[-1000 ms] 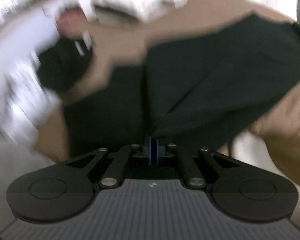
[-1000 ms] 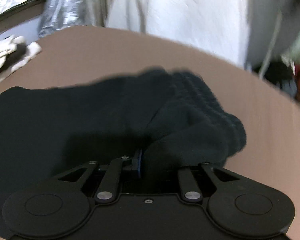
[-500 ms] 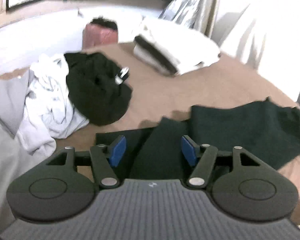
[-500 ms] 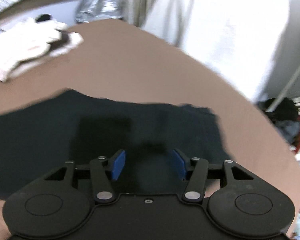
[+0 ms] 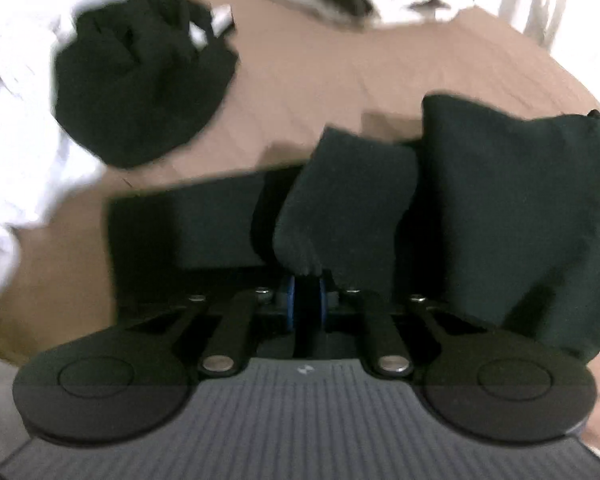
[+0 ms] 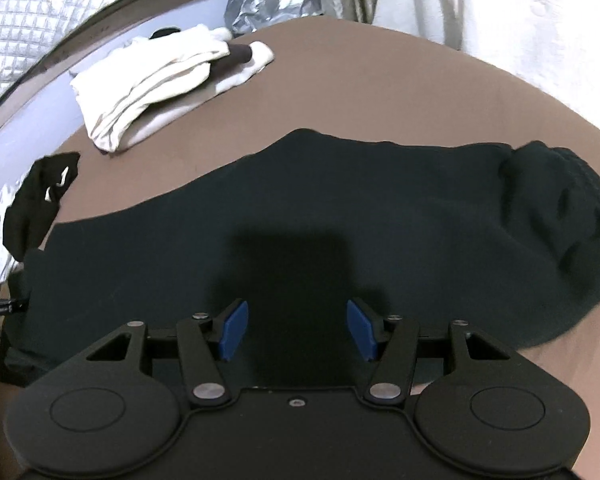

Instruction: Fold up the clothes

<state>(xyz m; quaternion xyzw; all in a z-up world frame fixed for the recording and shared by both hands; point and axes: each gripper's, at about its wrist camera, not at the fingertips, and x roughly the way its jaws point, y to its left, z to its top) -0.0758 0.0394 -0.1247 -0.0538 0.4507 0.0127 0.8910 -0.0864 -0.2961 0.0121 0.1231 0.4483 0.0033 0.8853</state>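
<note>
The dark garment (image 6: 284, 232) lies spread on the brown bed (image 6: 380, 92), its long axis running left to right across both views. One end is bunched into ribbed folds (image 6: 556, 208) at the far right of the right wrist view; the rest lies fairly flat.

The left gripper (image 5: 306, 300) is clamped on a fold of the garment (image 5: 348, 204): its blue pads are pressed together with dark cloth between them, and that fold rises up and away from the fingers. So the left side holds the left end, lifted off the bed.

The right gripper (image 6: 296, 330) has its fingers apart and holds nothing. It hovers over the middle of the garment, which spreads forward and to both sides of it; its shadow falls on the cloth just ahead.

The coming move likely turns on this: the held end is at the left and the bunched end well off to the right, so a fold would run along the long axis, and the right gripper is the nearer one to the bunched end.

A black heap (image 5: 140, 76) and pale folded clothes (image 6: 160, 76) lie farther back on the bed.
</note>
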